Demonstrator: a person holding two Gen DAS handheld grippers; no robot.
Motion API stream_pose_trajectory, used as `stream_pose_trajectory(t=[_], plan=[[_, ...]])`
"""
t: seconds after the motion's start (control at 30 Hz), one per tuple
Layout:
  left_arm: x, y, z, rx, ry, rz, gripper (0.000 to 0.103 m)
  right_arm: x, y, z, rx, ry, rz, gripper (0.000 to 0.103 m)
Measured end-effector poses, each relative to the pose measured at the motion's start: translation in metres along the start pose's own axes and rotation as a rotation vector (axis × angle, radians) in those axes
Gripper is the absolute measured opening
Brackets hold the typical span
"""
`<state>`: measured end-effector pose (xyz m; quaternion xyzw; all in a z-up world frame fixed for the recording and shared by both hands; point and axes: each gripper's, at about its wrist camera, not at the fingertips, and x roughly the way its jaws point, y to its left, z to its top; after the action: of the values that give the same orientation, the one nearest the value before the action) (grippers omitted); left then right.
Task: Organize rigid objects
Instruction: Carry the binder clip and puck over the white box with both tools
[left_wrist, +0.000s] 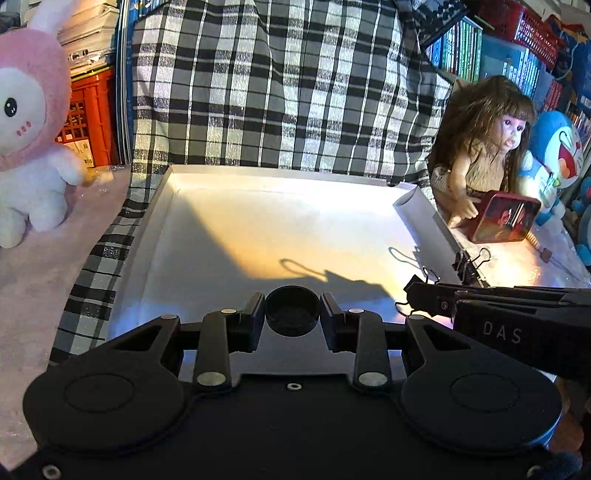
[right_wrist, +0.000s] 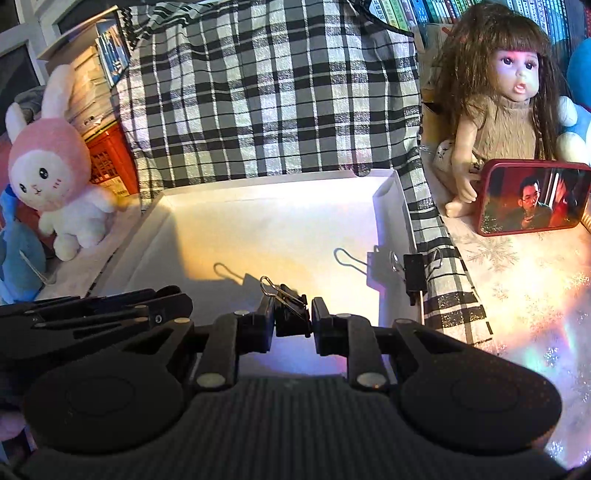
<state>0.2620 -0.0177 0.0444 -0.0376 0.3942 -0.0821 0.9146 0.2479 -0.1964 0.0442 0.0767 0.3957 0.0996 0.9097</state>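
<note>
Lettering "DAS" on right gripper, rest unreadable

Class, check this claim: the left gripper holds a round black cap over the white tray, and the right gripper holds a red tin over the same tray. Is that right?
One detail is wrong. The right gripper holds a black binder clip, not a red tin; the right wrist view shows it. The red tin stands by the doll. The left gripper does hold the round black cap over the white tray.
</note>
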Motion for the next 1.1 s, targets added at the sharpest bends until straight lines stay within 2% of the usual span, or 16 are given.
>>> stream_pose_trajectory(t=[0.83,1.03,1.1], plan=[[0.028,-0.007,-0.012,0.044,0.009,0.041,0.031,0.024,-0.009,-0.01,0.012,0.029,-0.033,0.026],[0.028,-0.005,-0.013,0.036,0.005,0.038,0.031,0.023,-0.009,-0.011,0.01,0.027,-0.029,0.028],[0.027,-0.005,-0.013,0.039,0.006,0.042,0.032,0.023,-0.009,-0.011,0.012,0.027,-0.025,0.032]])
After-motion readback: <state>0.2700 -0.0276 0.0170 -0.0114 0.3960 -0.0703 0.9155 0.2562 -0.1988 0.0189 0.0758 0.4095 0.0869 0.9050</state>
